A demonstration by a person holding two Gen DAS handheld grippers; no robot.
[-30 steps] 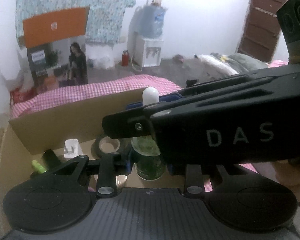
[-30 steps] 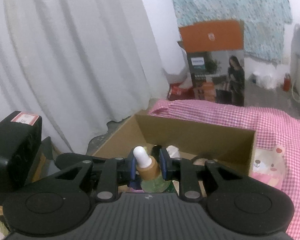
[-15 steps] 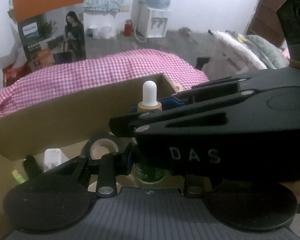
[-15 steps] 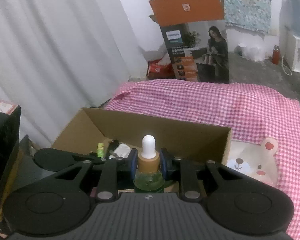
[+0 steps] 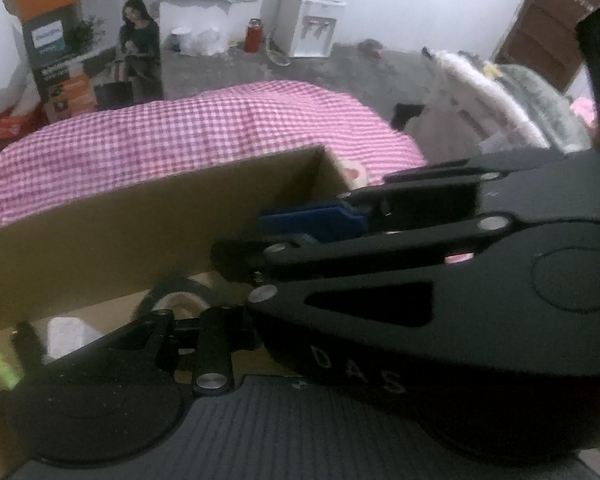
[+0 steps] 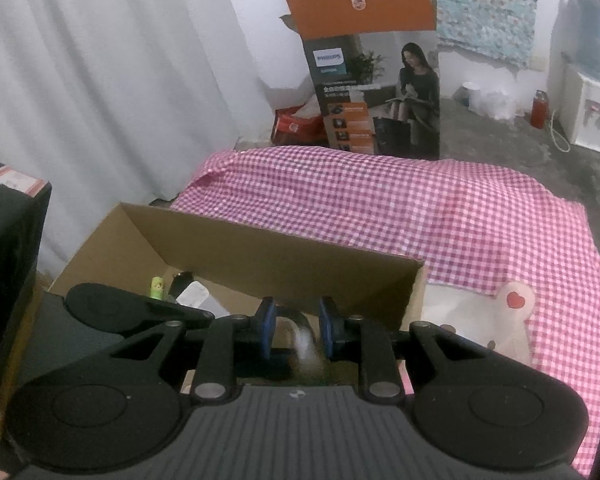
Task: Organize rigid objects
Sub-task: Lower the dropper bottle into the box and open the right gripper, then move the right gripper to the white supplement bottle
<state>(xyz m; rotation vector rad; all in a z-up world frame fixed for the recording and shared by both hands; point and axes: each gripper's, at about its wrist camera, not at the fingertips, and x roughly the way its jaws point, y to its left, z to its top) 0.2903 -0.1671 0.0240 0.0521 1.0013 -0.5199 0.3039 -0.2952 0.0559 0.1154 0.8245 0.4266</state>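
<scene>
The dropper bottle (image 6: 306,346) is sitting low inside the cardboard box (image 6: 260,256), its white top showing only as a blur between the blue pads (image 6: 269,328) of the right gripper (image 6: 298,328). Those jaws are standing narrow around it, but the blur is hiding whether they are actually pressing on it. The left gripper (image 5: 228,332) is coming in from the side and its jaws are opening; the right gripper's black body is covering their tips, so I cannot tell what, if anything, is between them. Deeper in the box a roll of tape (image 5: 172,300) is lying flat, with a white plug (image 5: 66,332) and a small green tube (image 6: 157,286) towards the far corner. The box is resting against a pink checked cloth (image 6: 420,208).
</scene>
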